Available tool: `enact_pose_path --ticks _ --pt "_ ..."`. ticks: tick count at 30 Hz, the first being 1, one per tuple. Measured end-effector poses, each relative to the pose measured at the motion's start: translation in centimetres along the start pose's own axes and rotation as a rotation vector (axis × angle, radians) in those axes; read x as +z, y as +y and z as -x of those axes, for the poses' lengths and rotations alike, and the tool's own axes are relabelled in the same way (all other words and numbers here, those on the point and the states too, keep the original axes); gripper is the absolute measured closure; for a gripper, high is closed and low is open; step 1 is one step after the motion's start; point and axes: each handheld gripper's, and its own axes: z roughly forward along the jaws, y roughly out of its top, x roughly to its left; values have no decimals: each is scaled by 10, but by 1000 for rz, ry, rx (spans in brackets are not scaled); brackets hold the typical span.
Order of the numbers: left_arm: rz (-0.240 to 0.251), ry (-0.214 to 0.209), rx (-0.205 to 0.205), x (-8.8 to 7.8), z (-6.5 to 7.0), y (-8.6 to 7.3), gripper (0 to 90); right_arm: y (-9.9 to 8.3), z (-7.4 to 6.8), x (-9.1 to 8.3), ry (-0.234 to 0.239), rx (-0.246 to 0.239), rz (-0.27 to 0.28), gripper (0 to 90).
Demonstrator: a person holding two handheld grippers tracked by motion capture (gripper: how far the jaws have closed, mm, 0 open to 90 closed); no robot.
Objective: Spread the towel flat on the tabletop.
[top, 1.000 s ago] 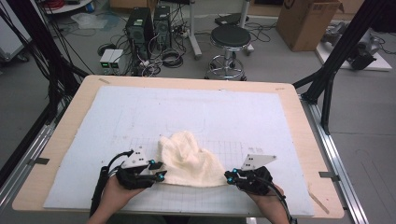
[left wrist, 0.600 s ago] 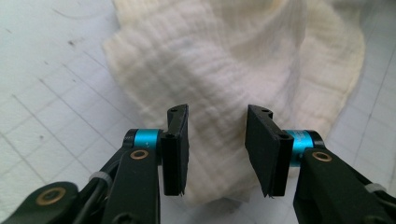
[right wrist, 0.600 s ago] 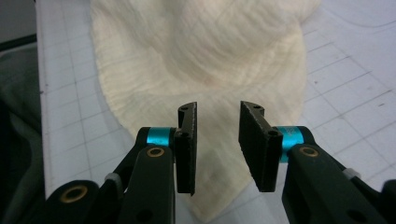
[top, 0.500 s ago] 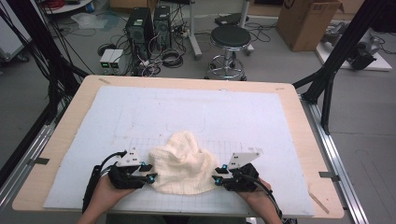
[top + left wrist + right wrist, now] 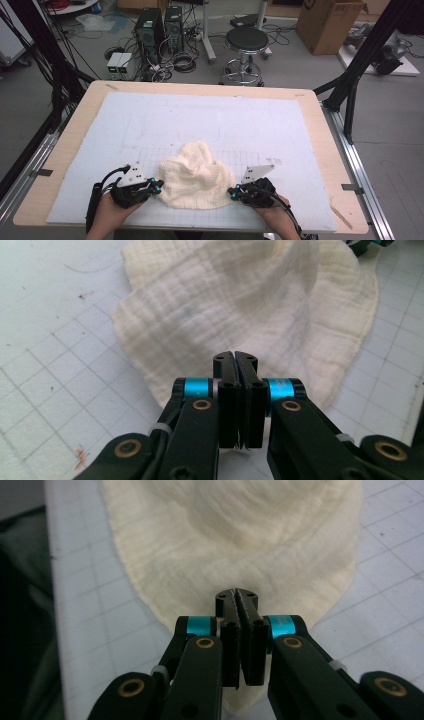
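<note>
Lies rumpled in the lower middle of the high view, this cream cloth (image 5: 196,176) on the white gridded mat (image 5: 150,120), between the two grippers; looks light, soft and limp, likely to sag and fold when lifted, not fragile, so best taken at the hemmed edges or corners, never at the puffed middle. Left gripper (image 5: 234,356): jaws just closed, now fully together over the near cloth edge, seemingly pinching the hem. Right gripper (image 5: 237,596): also just closed, jaws together on the opposite edge, apparently nipping it.
</note>
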Motion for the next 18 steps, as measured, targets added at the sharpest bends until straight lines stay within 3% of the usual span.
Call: enact_pose_path --ticks 3,6,7,8,13,18 --pt "10 5 6 -8 6 -1 884 -5 -9 -8 32 0 13 888" --pt "24 1 -5 -13 7 -1 878 -8 -18 -12 31 -16 1 883" --pt "31 -1 -8 -13 5 0 863 -9 -18 -13 37 -17 9 828" --pt "32 -10 -15 -12 2 3 843 -8 -18 -15 29 -11 21 772" --pt "54 -49 -52 1 -23 27 738 7 -8 -23 -41 -10 83 711" --pt "81 -13 -37 25 -46 59 651 22 13 -18 -93 20 130 677"
